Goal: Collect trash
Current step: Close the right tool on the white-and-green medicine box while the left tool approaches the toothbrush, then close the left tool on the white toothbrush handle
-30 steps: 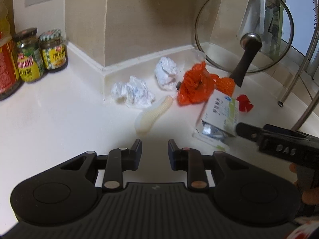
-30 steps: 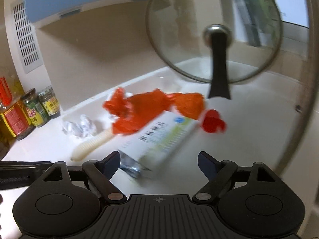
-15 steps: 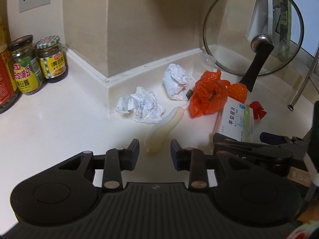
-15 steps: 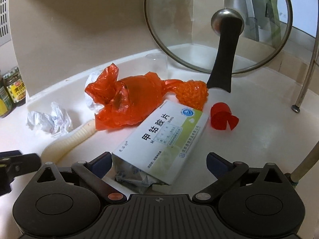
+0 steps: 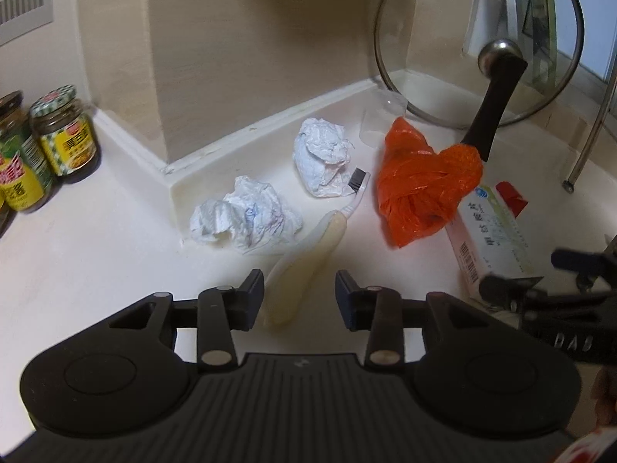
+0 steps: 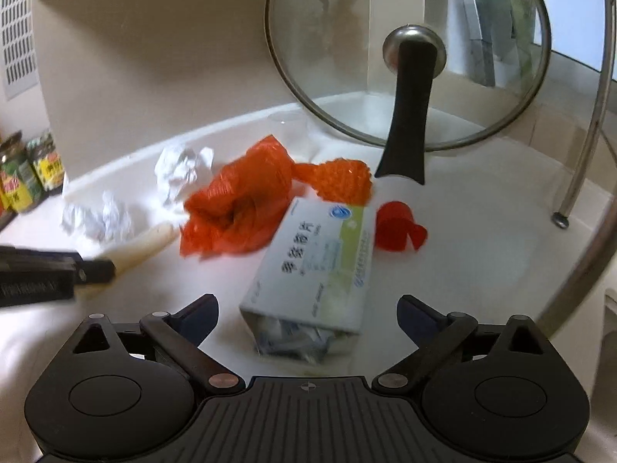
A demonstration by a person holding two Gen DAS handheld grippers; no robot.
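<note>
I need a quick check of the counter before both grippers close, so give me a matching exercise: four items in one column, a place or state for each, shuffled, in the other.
Items:
1. toothbrush
2. medicine box
3. glass lid
4. red cap

Places or states:
A. propped upright against the wall
B. lies between the opening fingers of the left gripper, not touched
C. lies beside the box's far end
D. open end faces the wide-open right gripper

Pairs: 1-B, 2-D, 3-A, 4-C
</note>
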